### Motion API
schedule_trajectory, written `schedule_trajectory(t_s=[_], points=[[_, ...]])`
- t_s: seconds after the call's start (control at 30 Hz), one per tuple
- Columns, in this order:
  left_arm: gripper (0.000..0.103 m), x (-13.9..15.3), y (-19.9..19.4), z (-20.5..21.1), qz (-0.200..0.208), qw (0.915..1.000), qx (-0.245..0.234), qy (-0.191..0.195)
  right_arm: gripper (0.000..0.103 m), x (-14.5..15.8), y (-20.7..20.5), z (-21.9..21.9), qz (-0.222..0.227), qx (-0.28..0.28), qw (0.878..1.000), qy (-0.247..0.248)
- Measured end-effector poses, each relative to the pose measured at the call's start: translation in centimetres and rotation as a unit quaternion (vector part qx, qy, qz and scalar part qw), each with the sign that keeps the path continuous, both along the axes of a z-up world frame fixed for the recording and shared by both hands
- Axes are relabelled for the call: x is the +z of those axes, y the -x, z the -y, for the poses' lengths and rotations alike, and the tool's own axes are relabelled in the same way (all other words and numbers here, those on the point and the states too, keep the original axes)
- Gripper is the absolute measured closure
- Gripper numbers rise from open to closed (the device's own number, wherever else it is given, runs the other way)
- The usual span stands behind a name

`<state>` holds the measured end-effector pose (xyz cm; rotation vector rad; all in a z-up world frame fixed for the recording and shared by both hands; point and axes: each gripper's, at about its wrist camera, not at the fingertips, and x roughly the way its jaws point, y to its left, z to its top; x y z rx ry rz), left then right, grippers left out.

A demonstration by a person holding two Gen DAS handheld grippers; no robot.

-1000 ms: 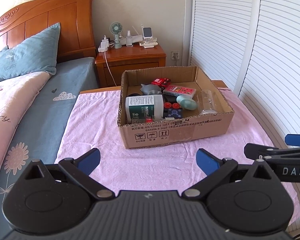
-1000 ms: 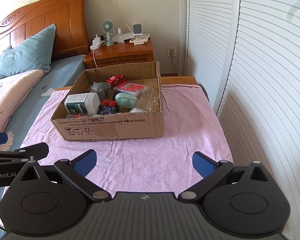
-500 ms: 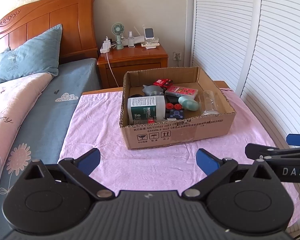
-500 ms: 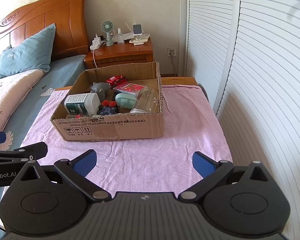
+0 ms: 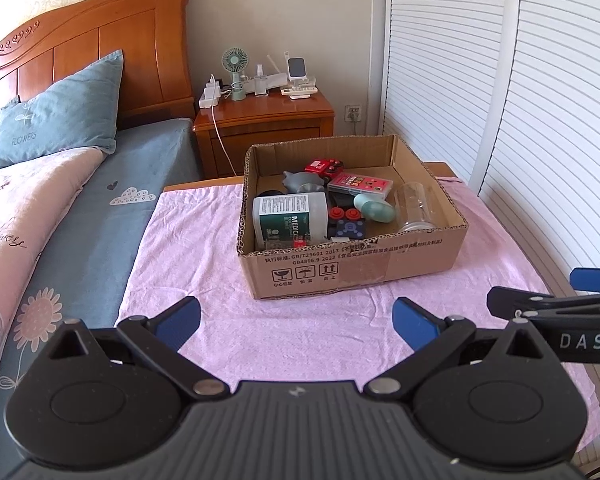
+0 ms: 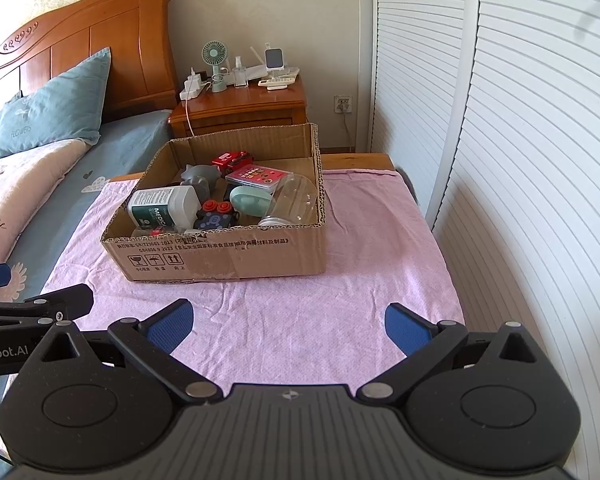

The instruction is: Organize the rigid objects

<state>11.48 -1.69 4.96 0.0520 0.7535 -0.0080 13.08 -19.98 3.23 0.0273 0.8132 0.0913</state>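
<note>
Bottle (image 5: pixel 289 216) labelled "MEDIC…", possibly truncated; box (image 5: pixel 352 268)

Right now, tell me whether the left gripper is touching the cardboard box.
Apart. The left wrist view shows the left gripper open, with a strip of bare pink cloth between its fingertips and the cardboard box.

Both tools hang level side by side, the left gripper (image 5: pixel 296 320) with its blue-padded fingers (image 5: pixel 179 317) spread wide and empty, the right gripper (image 6: pixel 288 322) just as wide with nothing between its fingers (image 6: pixel 405 327).
</note>
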Motion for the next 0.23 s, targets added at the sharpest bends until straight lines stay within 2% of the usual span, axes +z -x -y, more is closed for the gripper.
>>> schedule_trajectory(t_s=[0.23], points=[[0.002,0.07,0.07,0.19,-0.001,1.0000,-0.002,0.000,0.000,-0.06,-0.01,0.20,0.000,0.000,1.000,-0.002]])
